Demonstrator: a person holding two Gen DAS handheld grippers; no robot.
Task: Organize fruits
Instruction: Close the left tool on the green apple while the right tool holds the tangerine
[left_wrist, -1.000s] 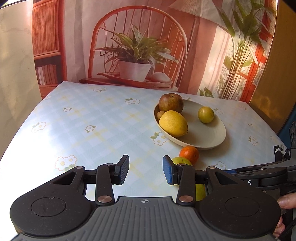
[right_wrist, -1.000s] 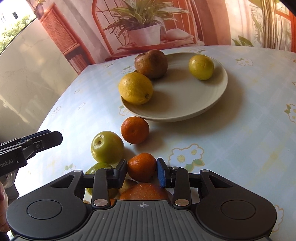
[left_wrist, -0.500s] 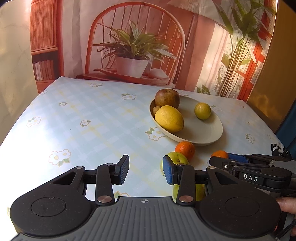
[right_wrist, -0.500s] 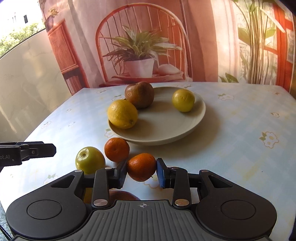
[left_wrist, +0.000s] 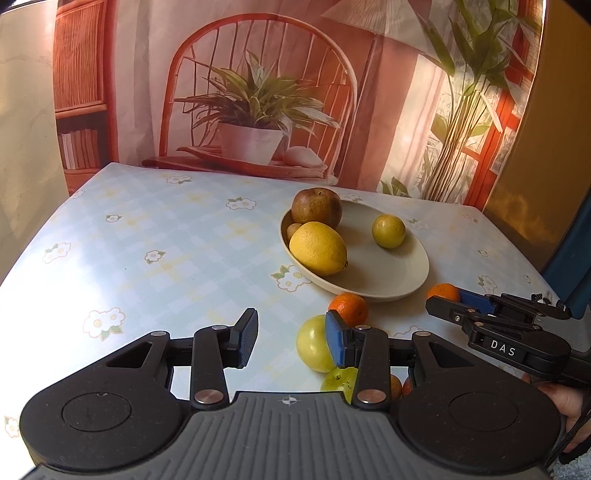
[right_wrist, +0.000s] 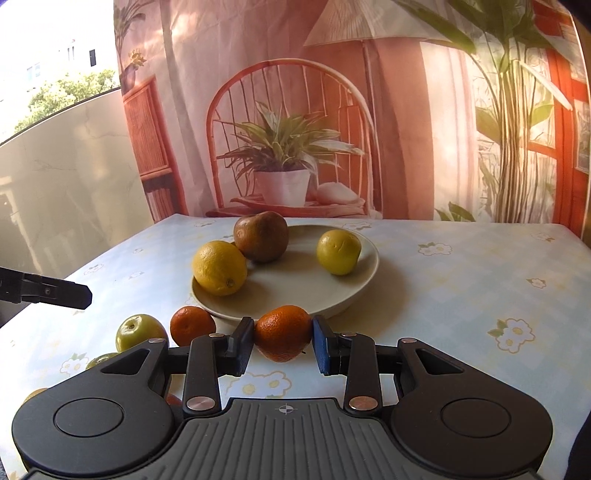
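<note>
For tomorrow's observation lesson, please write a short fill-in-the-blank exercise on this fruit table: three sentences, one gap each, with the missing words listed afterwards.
1. The right gripper is shut on a small ____ fruit.
2. The big yellow lemon lies on the ____.
3. The left gripper holds ____ between its fingers.

Missing words: orange; plate; nothing

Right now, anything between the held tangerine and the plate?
No. In the right wrist view only bare cloth separates the tangerine from the plate.
</note>
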